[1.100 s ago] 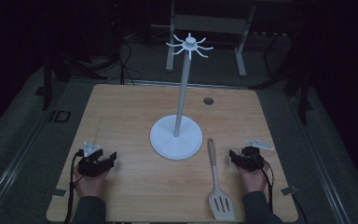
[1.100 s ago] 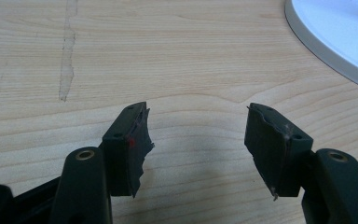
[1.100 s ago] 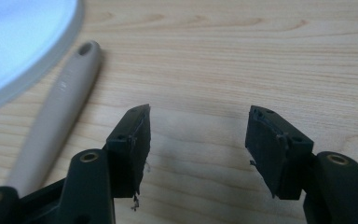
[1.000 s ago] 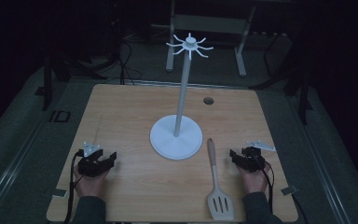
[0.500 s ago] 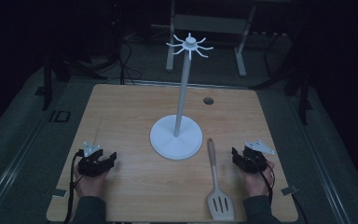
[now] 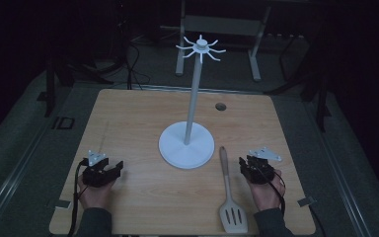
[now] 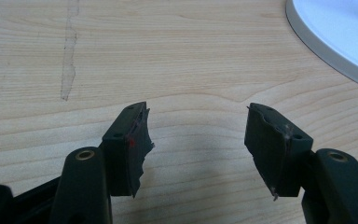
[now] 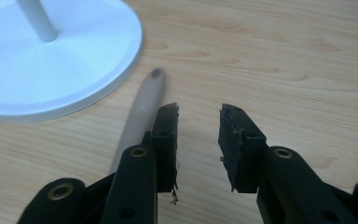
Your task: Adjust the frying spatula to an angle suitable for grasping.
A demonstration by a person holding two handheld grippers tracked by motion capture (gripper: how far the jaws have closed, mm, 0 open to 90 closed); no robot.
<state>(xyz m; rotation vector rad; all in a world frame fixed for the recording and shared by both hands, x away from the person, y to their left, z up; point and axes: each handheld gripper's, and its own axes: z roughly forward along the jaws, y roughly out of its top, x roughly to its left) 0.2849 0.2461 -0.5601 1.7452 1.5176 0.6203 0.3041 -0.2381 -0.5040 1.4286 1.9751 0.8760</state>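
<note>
R gripper (image 6: 246, 167) sits near the table's right-near corner. Its jaws have just been closing and now stand at a narrow gap w/ nothing between them; in the right gripper view (image 8: 198, 122) only bare wood shows in the gap. L gripper (image 6: 109, 169) is at the left-near side, jaws wide apart and empty, seen plainly in the left gripper view (image 7: 196, 133), over bare tabletop.

Key relation: spatula (image 6: 229, 195) lies just left of the R gripper, apart from it, not touched. Its long axis runs near-to-far: slotted blade at the near edge of the table (image 6: 128, 113), handle tip pointing far, ending just beside the white stand's base (image 6: 170, 148). In the right gripper view the pale handle (image 8: 142, 112) passes outside the left-hand jaw and partly behind it, so it's beside the jaws, not in the gap. R hand is clearly the nearer one; L gripper is well apart, on the other side of the stand.

Judgement: the pickup has not begun. To take the handle, the R gripper would prob. need to shift left and open wider again, w/ jaws straddling the handle across its long axis. The narrow gap as it stands looks too tight or at best marginal.

Outward: the stand's pole rises from the round base at mid-table to a ring of hooks (image 6: 200, 48) at top, all bare. A small dark hole (image 6: 220, 106) sits in the far-right part of the tabletop. Dark floor and frame legs beyond.
</note>
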